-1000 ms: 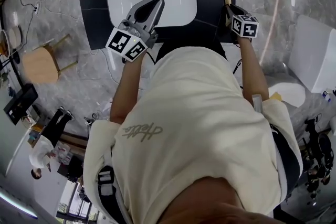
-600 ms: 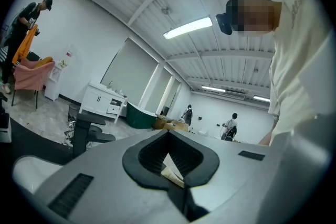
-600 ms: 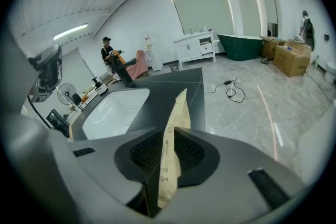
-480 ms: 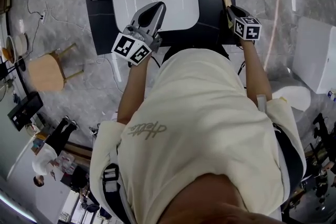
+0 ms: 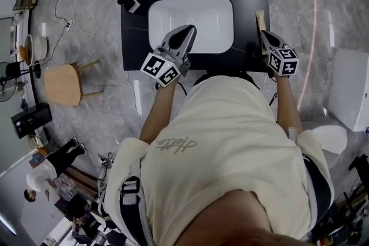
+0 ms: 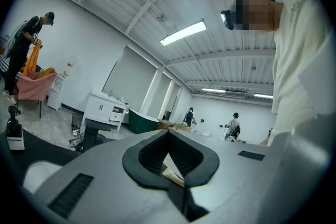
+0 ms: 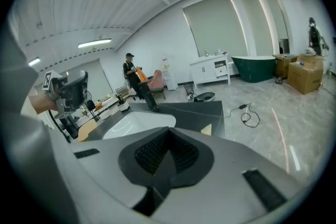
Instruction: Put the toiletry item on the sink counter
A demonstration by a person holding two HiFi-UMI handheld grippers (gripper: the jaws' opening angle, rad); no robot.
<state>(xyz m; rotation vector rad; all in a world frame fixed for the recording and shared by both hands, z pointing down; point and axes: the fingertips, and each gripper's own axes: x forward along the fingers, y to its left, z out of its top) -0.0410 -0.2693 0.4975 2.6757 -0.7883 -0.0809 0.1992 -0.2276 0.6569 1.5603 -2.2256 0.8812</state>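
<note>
A person in a cream shirt leans over a black sink counter (image 5: 134, 37) with a two-jaw tool in each hand. The toiletry tube (image 5: 259, 18), beige and slim, lies flat on the counter's right-hand strip, beside the white basin (image 5: 222, 8) and clear of both tools. The right gripper (image 5: 264, 35) rests just behind the tube's near end. Its jaws are pressed together with nothing between the pads (image 7: 157, 152), and the tube's tip (image 7: 206, 128) shows just beyond them. The left gripper (image 5: 188, 29) hangs above the basin's front edge, jaws likewise closed tip to tip. A pale cream sliver (image 6: 173, 168) shows through the opening between them, too small to identify. A wooden stool (image 5: 60, 83) stands on the marble floor, well to the left.
</note>
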